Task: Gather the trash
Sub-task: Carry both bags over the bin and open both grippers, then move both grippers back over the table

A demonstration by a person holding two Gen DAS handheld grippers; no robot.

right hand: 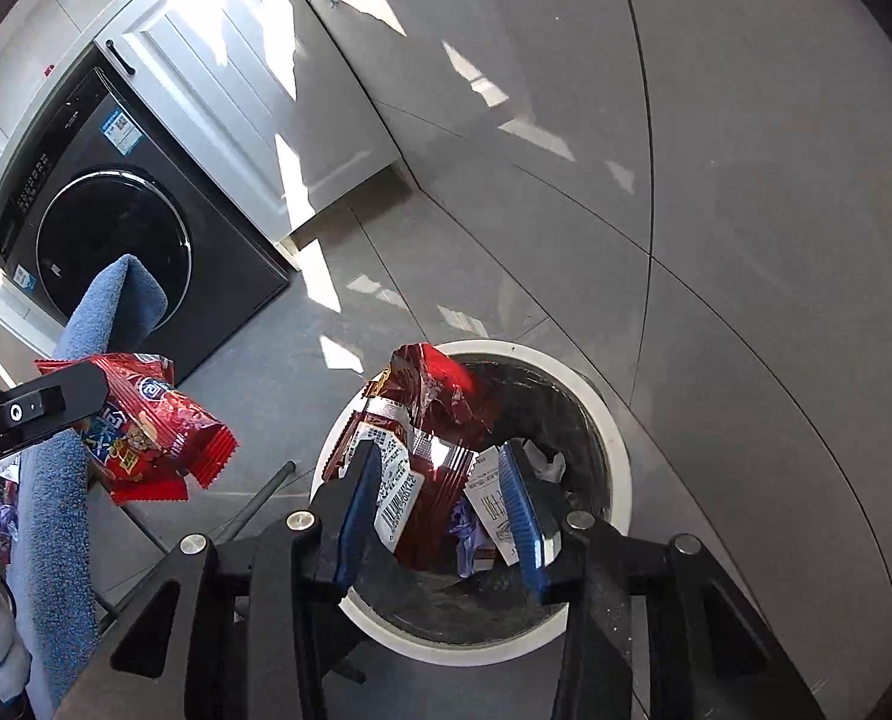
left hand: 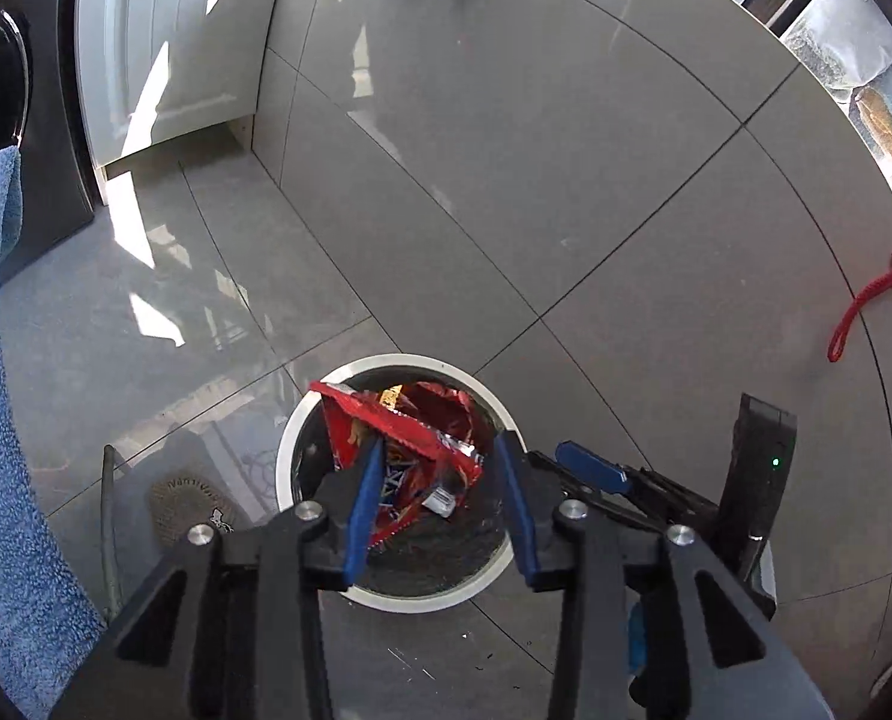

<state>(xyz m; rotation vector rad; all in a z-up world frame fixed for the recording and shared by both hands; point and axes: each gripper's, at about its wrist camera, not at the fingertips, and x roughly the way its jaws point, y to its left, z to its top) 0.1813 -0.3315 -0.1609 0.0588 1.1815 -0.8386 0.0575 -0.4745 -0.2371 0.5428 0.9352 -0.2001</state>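
Left tool (left hand: pixel 441 441): black fingers with blue pads, jaws apart and pointing steeply down; nothing is pinched.
Bright red crinkled plastic snack packet (left hand: pixel 398 444): loose between the left tool's pads, brushing one pad, directly above the bin mouth.
Right tool (right hand: pixel 440 449): same black fingers and blue pads, jaws also parted, aimed down beside the left tool.
Dark red foil wrapper with a white barcode label (right hand: pixel 434 414): between the right tool's pads, not squeezed by both, hanging over the bin opening.
Round waste bin with a white rim (right hand: pixel 616 450): on the floor right beneath both tools; paper scraps and wrappers lie inside its dark interior.
Grey tiled floor (left hand: pixel 505 180): glossy, spreading beyond the tools with sunlit patches.
Thin red looped cord (left hand: pixel 853 318): on the floor, well away from the left tool.
Blue terry towel (right hand: pixel 110 312): draped close beside the tools.
Dark front-loading washing machine (right hand: pixel 116 240): past the towel, next to a white panelled cabinet (right hand: pixel 236 90).
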